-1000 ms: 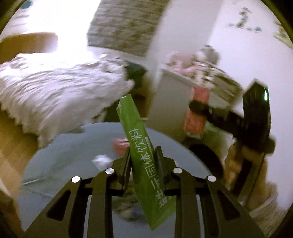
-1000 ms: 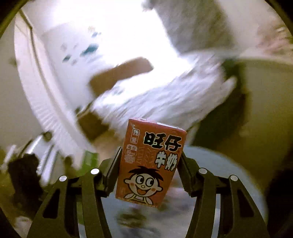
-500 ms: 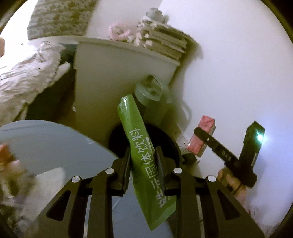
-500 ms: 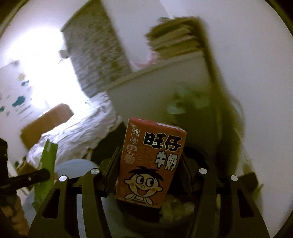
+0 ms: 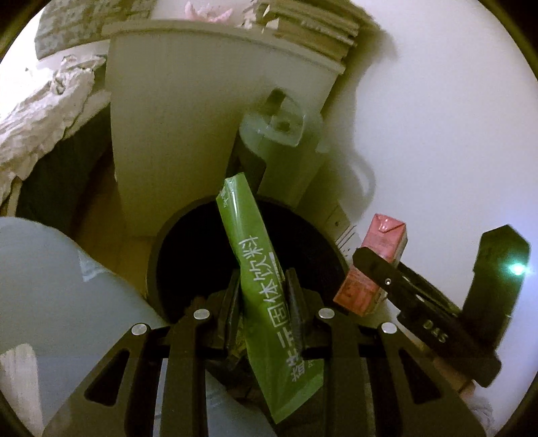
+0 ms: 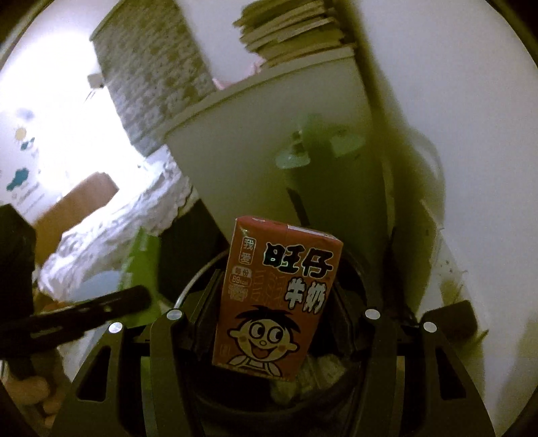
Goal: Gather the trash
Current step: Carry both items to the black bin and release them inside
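My left gripper is shut on a green drink-powder sachet and holds it upright over the open mouth of a round black trash bin. My right gripper is shut on a red milk carton with a cartoon face, held above the same bin, where crumpled trash lies inside. The carton and the right gripper also show at the right of the left wrist view. The sachet and a left finger show at the left of the right wrist view.
A white cabinet with stacked books stands behind the bin. A pale green appliance sits against the white wall. A round grey table is at the left, a bed with rumpled bedding beyond.
Both grippers swung away from the grey table and the bed towards the bin by the cabinet, and have closed in over its mouth. Both still hold their items.
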### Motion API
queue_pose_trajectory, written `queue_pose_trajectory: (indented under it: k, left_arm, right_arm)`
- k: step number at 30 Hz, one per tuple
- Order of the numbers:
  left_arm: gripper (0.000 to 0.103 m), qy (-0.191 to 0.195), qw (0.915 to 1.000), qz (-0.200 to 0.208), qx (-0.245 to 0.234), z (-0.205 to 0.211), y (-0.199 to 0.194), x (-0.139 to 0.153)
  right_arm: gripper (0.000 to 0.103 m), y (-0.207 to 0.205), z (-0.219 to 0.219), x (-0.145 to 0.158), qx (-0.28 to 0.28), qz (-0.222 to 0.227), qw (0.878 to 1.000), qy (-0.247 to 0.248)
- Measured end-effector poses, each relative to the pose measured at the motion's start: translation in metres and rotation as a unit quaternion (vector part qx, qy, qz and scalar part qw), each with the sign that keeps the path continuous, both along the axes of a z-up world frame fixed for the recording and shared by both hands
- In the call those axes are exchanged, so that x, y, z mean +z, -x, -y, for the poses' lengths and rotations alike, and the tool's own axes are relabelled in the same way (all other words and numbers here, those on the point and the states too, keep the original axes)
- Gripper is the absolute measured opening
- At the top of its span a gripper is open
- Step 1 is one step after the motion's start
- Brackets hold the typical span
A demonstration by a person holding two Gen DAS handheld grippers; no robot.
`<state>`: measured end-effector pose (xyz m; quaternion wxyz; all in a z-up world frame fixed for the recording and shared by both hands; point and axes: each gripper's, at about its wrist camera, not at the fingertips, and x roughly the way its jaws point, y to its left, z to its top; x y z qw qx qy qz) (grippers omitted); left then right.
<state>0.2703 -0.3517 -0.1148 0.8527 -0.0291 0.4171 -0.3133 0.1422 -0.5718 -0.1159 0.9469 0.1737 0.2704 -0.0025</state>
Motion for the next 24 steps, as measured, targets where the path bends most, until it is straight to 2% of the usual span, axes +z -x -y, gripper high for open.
queue_pose_trajectory:
  k: [9,14,22,23,24]
  left_arm:
    - [0.027,-0.004,0.9997,-0.023,0.007,0.003,-0.009,-0.019]
    - [0.032,0.001,0.9995,-0.027,0.019,0.002,-0.015,-0.02]
    - [0.032,0.005,0.9994,-0.03,0.018,0.002,-0.017,-0.022]
    - [0.033,0.004,0.9993,-0.03,0.019,0.002,-0.018,-0.022]
    - [0.038,0.001,0.9992,-0.032,0.023,0.001,-0.019,-0.022]
  right_arm:
    - [0.057,-0.01,-0.009,-0.007,0.009,-0.017,1.0,0.0]
    - [0.058,-0.012,-0.011,-0.009,0.009,-0.022,1.0,0.0]
    - [0.058,-0.017,-0.012,-0.012,0.011,-0.027,1.0,-0.002]
    - [0.058,-0.018,-0.012,-0.013,0.01,-0.028,1.0,-0.002]
    - [0.058,-0.018,-0.011,-0.014,0.008,-0.029,1.0,-0.001]
